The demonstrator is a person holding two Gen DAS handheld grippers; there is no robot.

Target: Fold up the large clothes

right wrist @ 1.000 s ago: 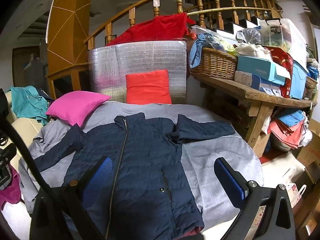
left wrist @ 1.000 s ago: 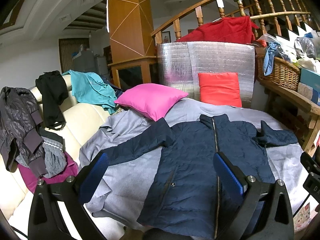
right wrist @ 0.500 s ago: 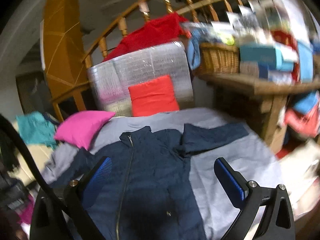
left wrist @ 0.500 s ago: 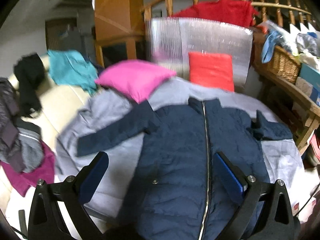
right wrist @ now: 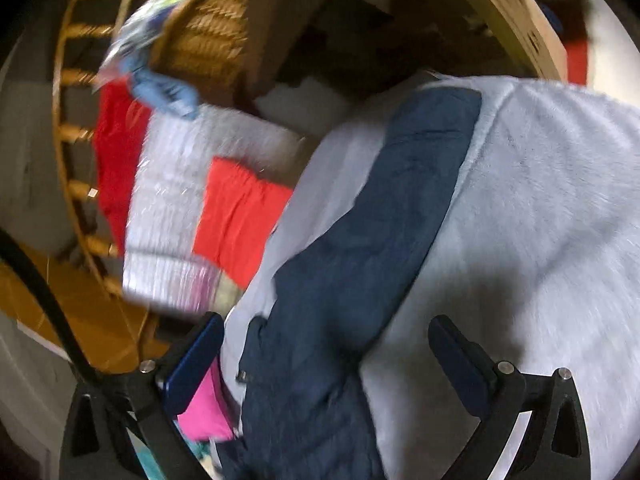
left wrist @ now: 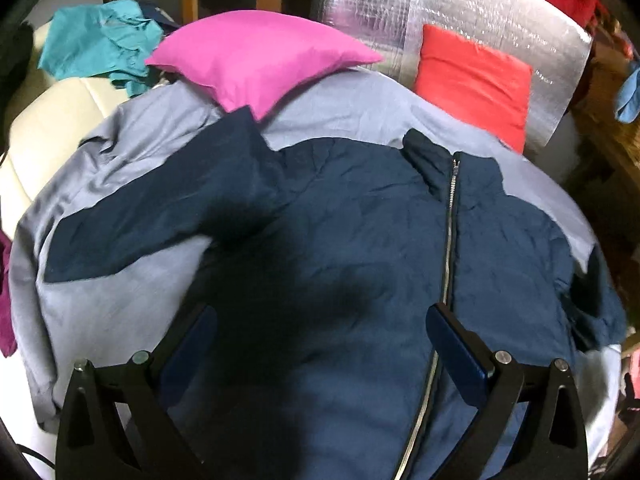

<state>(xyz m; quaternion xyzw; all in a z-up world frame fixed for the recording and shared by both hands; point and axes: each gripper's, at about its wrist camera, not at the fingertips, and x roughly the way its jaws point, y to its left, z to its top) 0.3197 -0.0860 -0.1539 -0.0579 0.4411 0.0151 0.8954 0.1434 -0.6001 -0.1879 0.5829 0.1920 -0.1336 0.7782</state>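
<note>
my left gripper (left wrist: 320, 344) hangs with jaws spread wide over the chest of the navy jacket (left wrist: 360, 240), which lies flat and zipped on the grey sheet (left wrist: 120, 300). my right gripper (right wrist: 324, 360), jaws apart too and holding nothing, is rolled over the sleeve (right wrist: 400, 208) running toward 1 o'clock. i judge a pinch there may catch the sheet along with the sleeve, and the puffy fabric could slip free. at 11 o'clock a wicker basket (right wrist: 208, 32) holds blurred cloth, contents unclear
</note>
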